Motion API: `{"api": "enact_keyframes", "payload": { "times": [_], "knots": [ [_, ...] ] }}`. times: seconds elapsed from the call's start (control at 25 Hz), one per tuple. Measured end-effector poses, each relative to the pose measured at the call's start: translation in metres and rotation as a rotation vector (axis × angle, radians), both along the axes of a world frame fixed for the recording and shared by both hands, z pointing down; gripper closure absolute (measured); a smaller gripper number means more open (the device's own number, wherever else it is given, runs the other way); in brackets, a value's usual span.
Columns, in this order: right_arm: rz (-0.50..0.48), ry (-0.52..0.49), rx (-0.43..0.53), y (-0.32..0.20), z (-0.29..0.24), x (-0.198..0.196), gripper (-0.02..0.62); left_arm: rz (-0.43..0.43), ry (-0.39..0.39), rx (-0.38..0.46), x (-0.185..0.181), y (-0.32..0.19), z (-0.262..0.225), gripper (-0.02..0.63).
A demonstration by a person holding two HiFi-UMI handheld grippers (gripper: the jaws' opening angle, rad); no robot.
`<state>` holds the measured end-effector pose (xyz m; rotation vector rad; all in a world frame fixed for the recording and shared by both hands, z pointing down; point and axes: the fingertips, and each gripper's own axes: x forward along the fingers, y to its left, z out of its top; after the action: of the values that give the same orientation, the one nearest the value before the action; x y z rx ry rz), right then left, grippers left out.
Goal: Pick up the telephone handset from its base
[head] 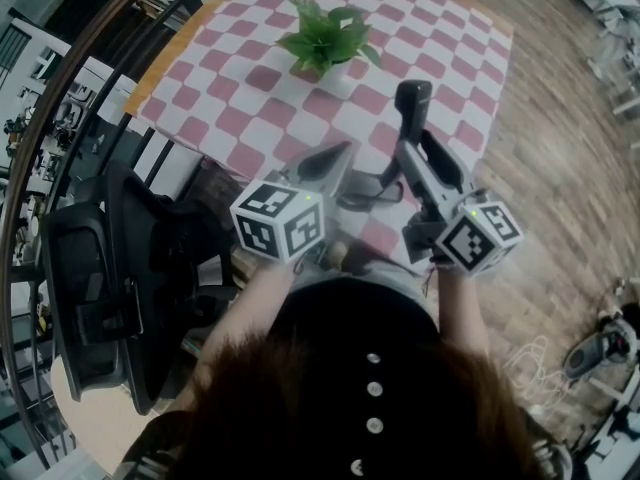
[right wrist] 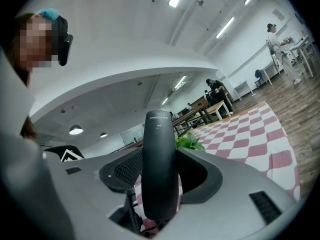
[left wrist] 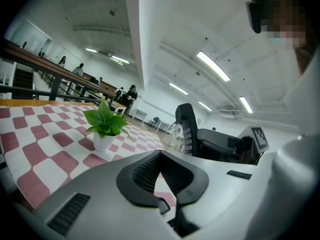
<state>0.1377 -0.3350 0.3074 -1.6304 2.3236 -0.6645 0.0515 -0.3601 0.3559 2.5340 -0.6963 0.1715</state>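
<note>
The black telephone handset (right wrist: pixel 160 164) stands upright between the jaws of my right gripper (right wrist: pixel 161 159), which is shut on it. In the head view the handset (head: pixel 413 103) sticks up past the right gripper (head: pixel 408 153) above the near part of the pink-checked table (head: pixel 250 118). A dark cord (head: pixel 372 200) curves between the two grippers. My left gripper (head: pixel 338 156) hovers just left of it, shut, with nothing between its pads (left wrist: pixel 150 171). The left gripper view shows the held handset (left wrist: pixel 186 126) off to the right. The telephone base is hidden from me.
A small green plant (head: pixel 325 38) in a white pot stands mid-table, beyond both grippers. A black office chair (head: pixel 110 288) and a dark railing (head: pixel 60 168) are on my left. Wooden floor (head: pixel 560 148) lies past the table's right edge.
</note>
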Motion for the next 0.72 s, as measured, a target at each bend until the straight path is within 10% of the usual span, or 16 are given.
{"api": "enact_keyframes", "payload": {
  "times": [0.72],
  "knots": [
    [-0.031,-0.022,-0.014,0.013,0.003,-0.003,0.373,0.004,-0.01,-0.007,0.005,0.01,0.005,0.6]
  ]
}}
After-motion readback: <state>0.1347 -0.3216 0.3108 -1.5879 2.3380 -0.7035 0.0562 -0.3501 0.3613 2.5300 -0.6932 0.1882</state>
